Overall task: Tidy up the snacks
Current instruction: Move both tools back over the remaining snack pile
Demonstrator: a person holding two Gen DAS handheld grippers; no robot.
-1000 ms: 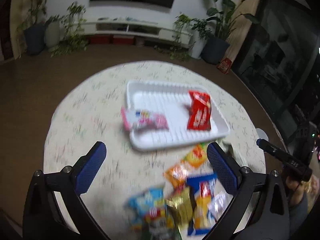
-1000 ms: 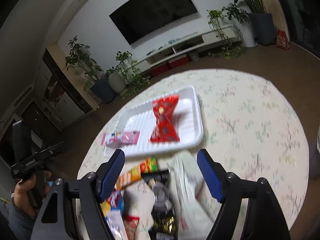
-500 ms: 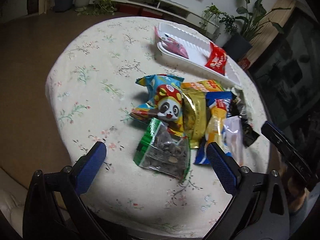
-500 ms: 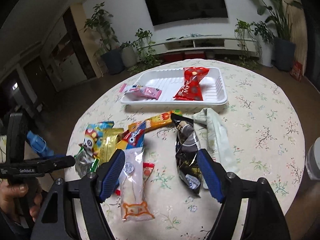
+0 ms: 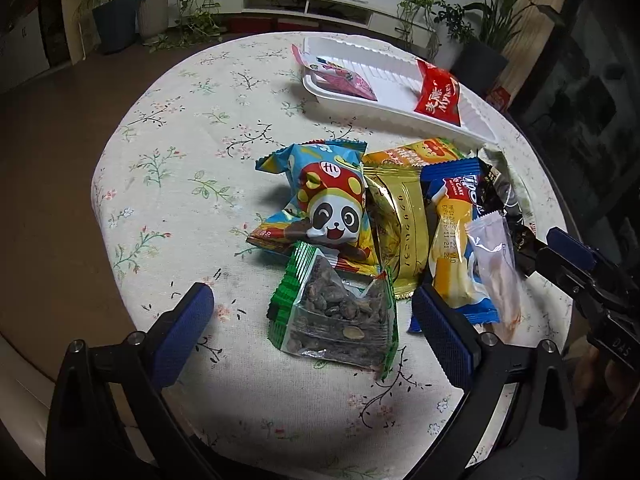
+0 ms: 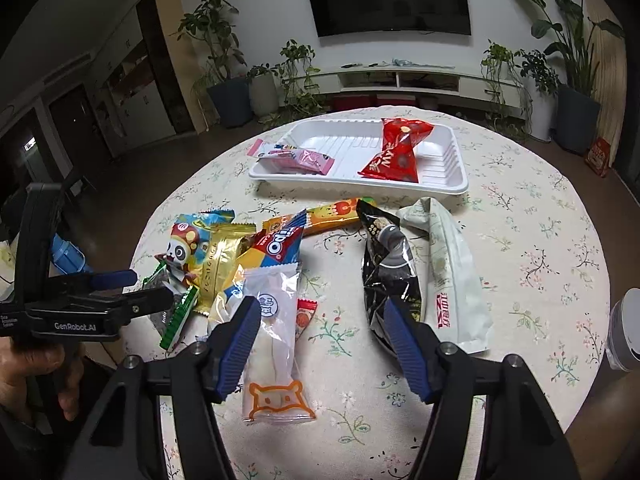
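A white tray (image 6: 448, 184) at the table's far side holds a red packet (image 6: 394, 152) and a pink packet (image 6: 298, 158); the tray (image 5: 360, 100) shows in the left wrist view too. Several loose snacks lie nearer. My left gripper (image 5: 310, 312) is open, its fingers either side of a green seed packet (image 5: 340, 316), with a panda packet (image 5: 328, 208) just beyond. My right gripper (image 6: 324, 326) is open and empty above the cloth, between a clear packet (image 6: 276, 336) and a black packet (image 6: 390, 268). A pale white packet (image 6: 448, 276) lies beside the black one.
A gold packet (image 5: 400, 220), an orange packet (image 5: 416, 154) and a blue Tipo packet (image 5: 456, 216) lie in the pile. A round floral tablecloth (image 6: 540, 240) covers the table. A white cup (image 6: 626, 328) stands at the right edge. Plants and a TV shelf stand beyond.
Both grippers have pulled back from the tray toward the near side of the table. The left one has come down over the seed packet. No snack has moved.
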